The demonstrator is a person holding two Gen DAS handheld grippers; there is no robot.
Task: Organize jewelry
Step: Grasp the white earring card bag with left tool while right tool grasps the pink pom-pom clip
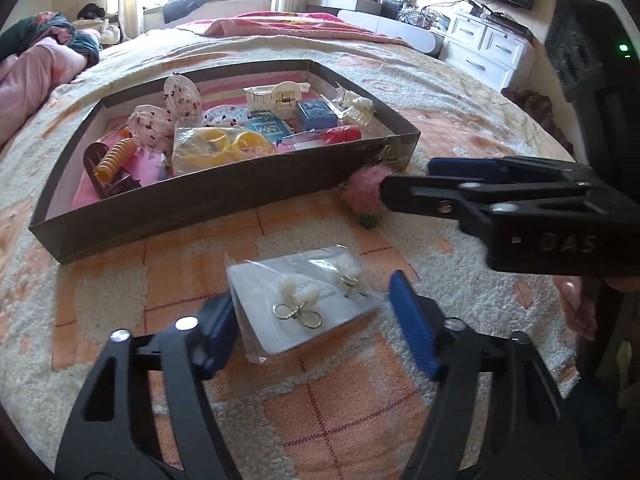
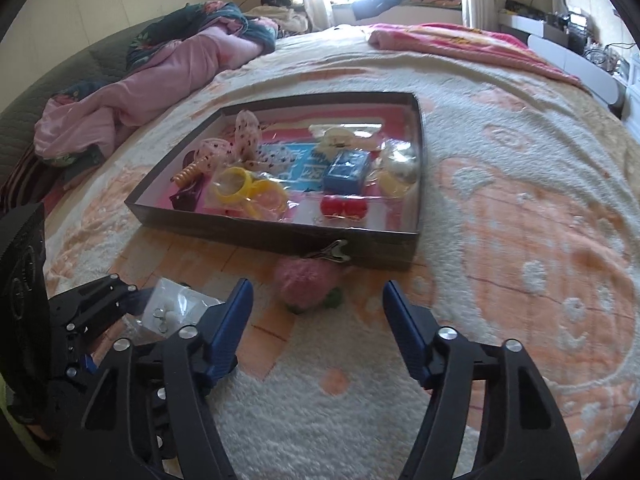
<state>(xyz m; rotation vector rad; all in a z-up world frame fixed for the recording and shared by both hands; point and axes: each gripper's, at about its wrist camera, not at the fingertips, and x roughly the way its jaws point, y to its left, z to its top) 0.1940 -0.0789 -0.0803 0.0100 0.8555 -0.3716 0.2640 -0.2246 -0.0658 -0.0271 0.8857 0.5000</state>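
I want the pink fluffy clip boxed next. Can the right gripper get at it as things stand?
Probably yes. The pink fluffy clip lies on the blanket just ahead of the right gripper, whose jaws stand apart. Nothing lies between them; the box sits close behind it.
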